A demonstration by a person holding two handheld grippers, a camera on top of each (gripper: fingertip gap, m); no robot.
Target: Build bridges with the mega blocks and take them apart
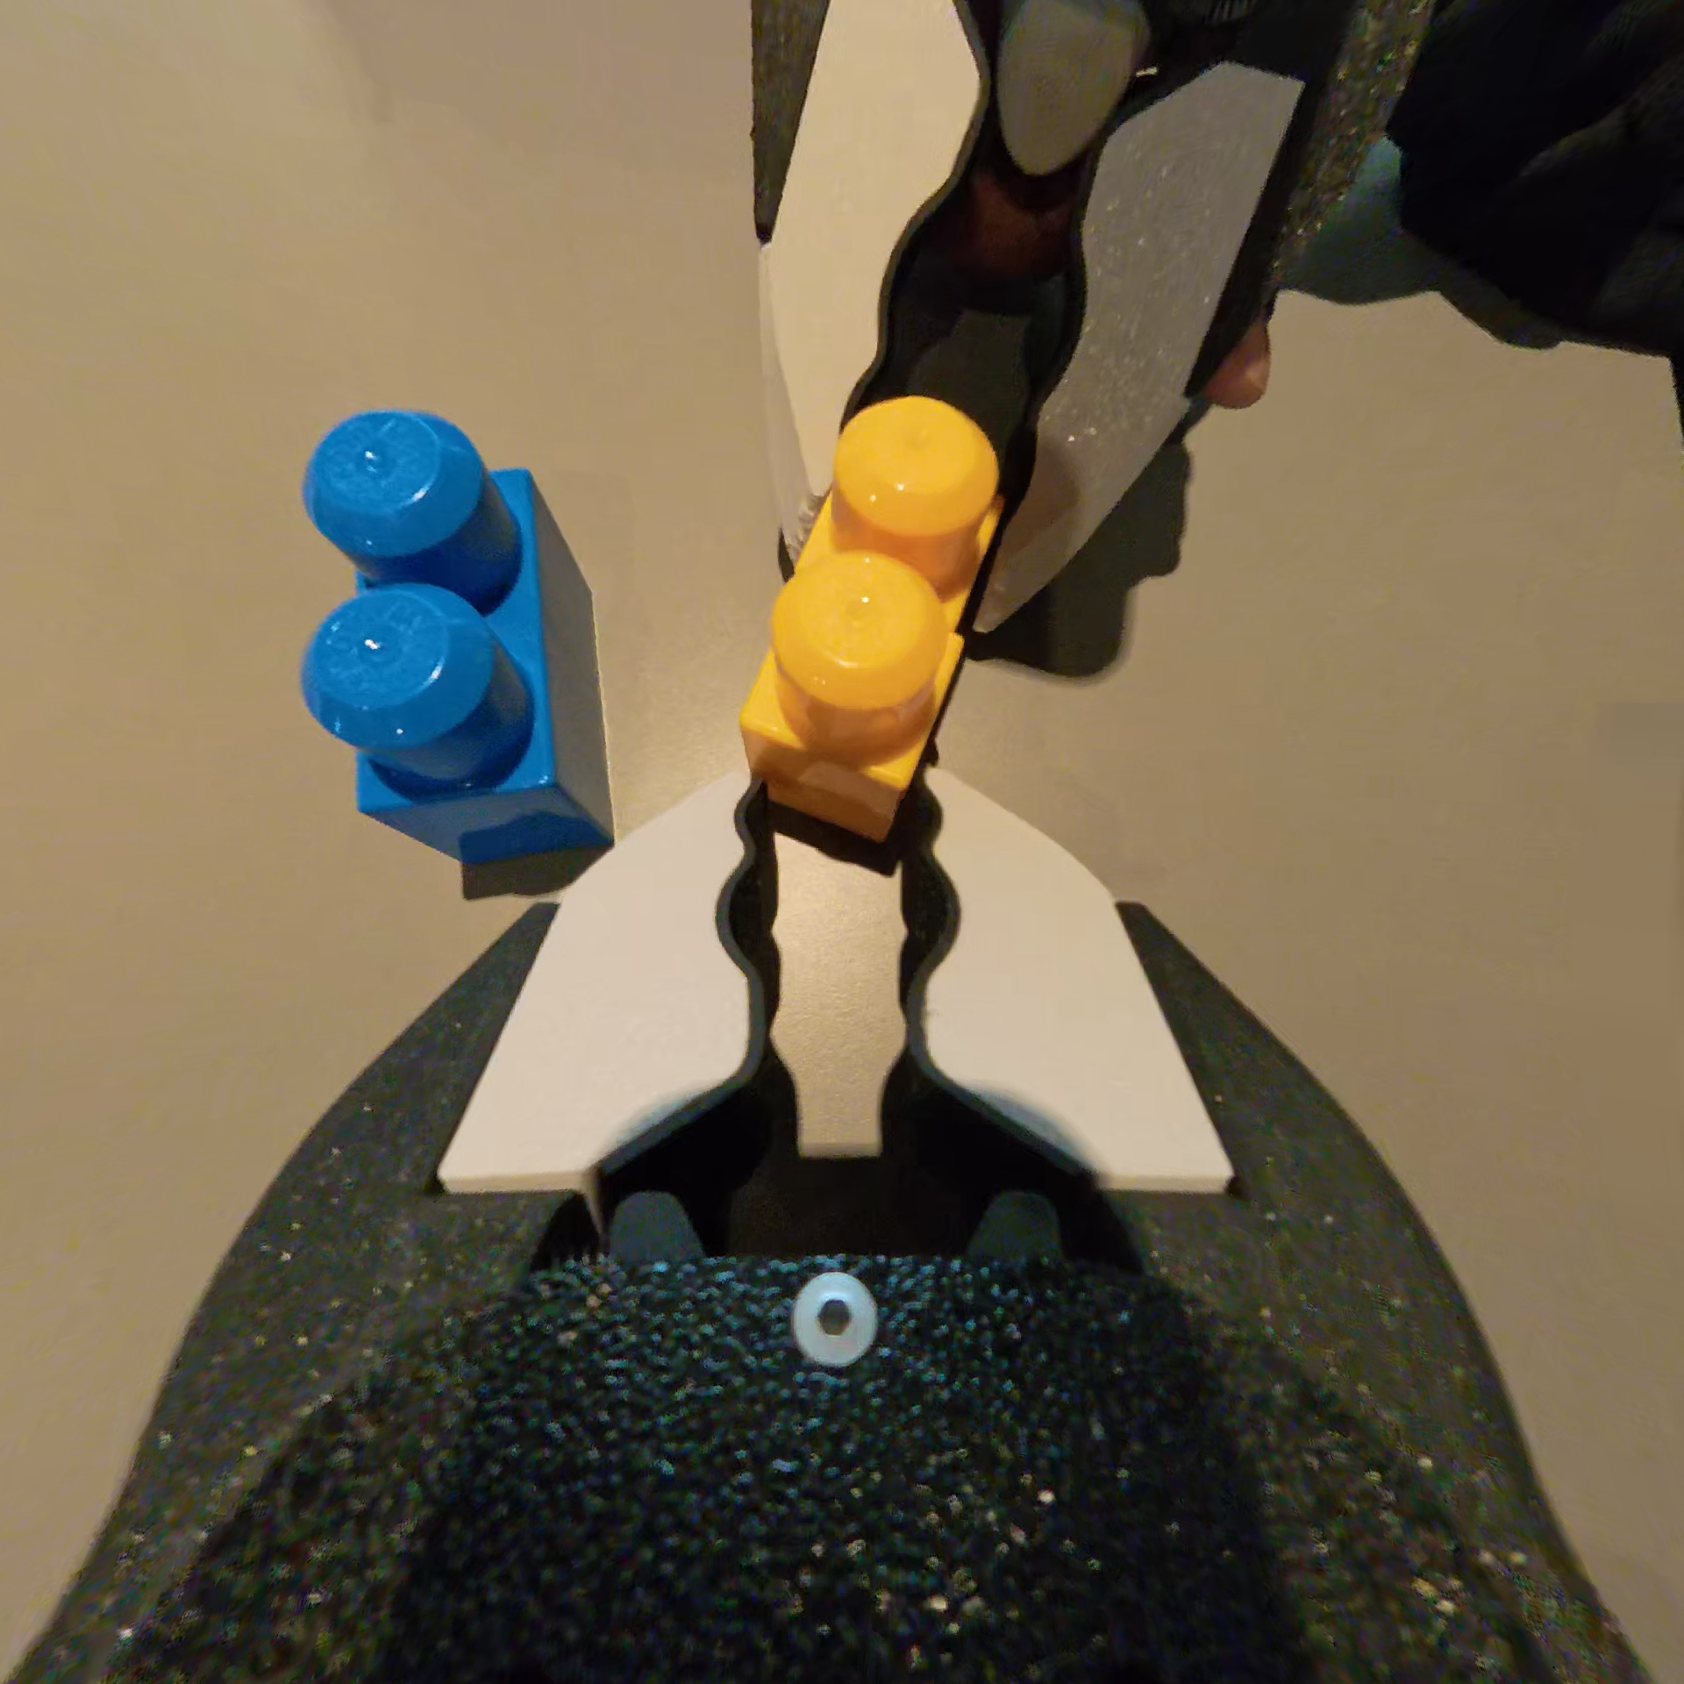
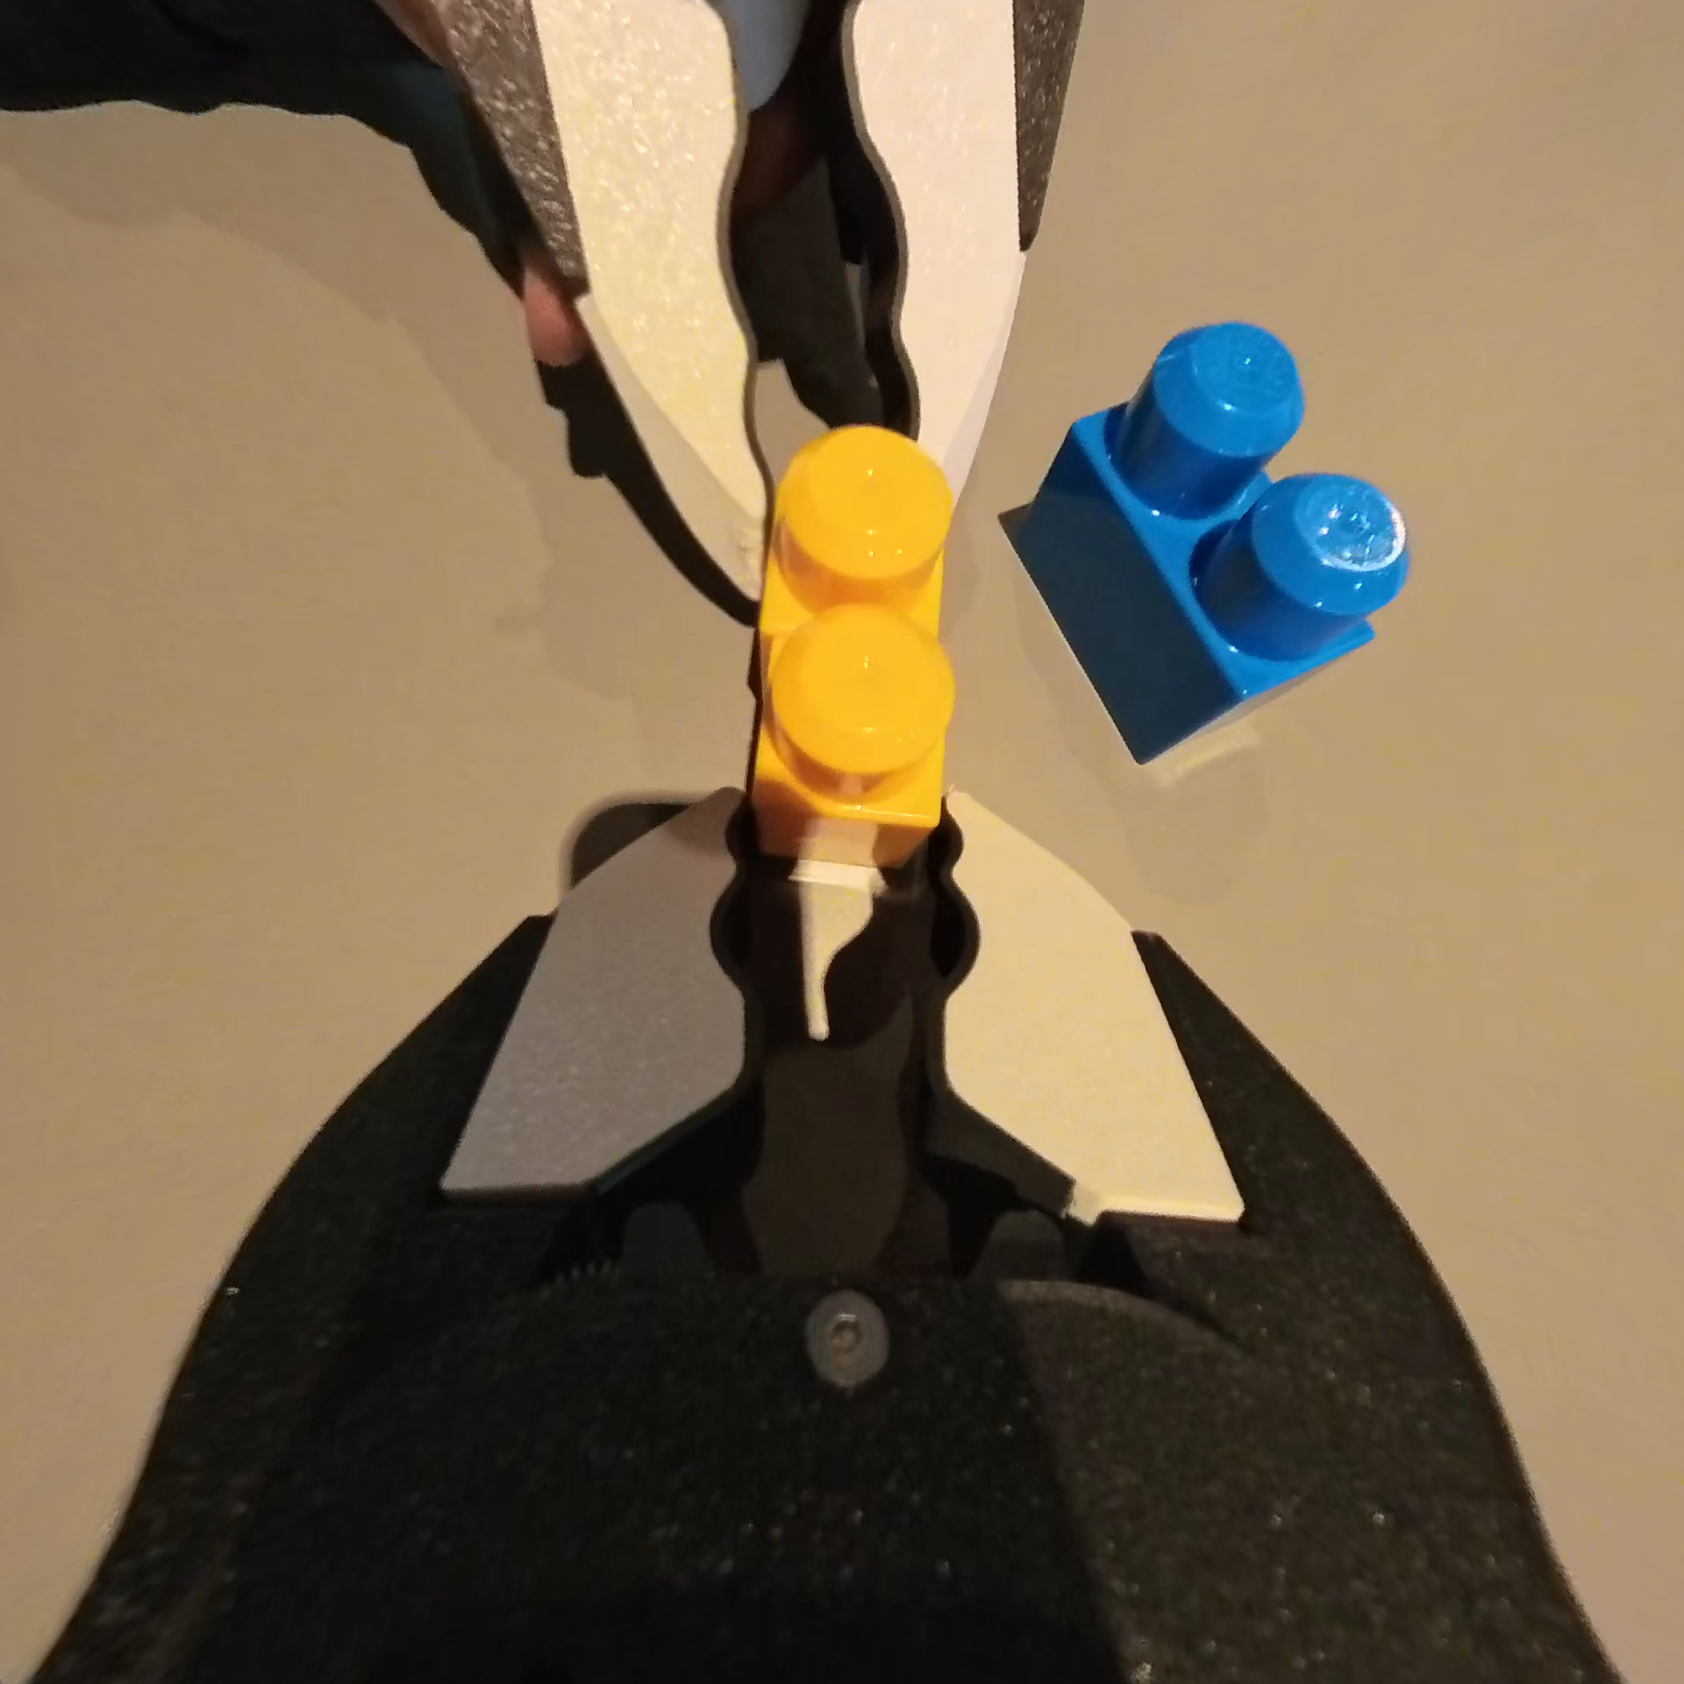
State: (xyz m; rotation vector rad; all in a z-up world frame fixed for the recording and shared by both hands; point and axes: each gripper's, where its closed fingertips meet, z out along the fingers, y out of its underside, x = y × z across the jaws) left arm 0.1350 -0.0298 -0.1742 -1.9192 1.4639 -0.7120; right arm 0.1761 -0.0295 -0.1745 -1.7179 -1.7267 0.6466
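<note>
A yellow two-stud mega block (image 1: 857,638) lies lengthwise between my two grippers, studs up. My left gripper (image 1: 843,802) is shut on its near end. My right gripper (image 1: 898,565) reaches in from the far side and is shut on the other end. In the right wrist view the same yellow block (image 2: 861,683) sits in my right gripper (image 2: 843,811), with the left gripper (image 2: 857,528) clamped on its far end. A blue two-stud block (image 1: 547,656) stands free on the table to the left of the yellow one, and it also shows in the right wrist view (image 2: 1139,620).
The blocks are on a plain beige table (image 1: 273,228). A fingertip of the person's hand (image 1: 1239,364) shows beside the right gripper's body, and another fingertip (image 2: 551,319) beside the left gripper's body. I cannot tell whether the yellow block touches the table. The tips of one gripper are about 5 centimetres away from the tips of the other.
</note>
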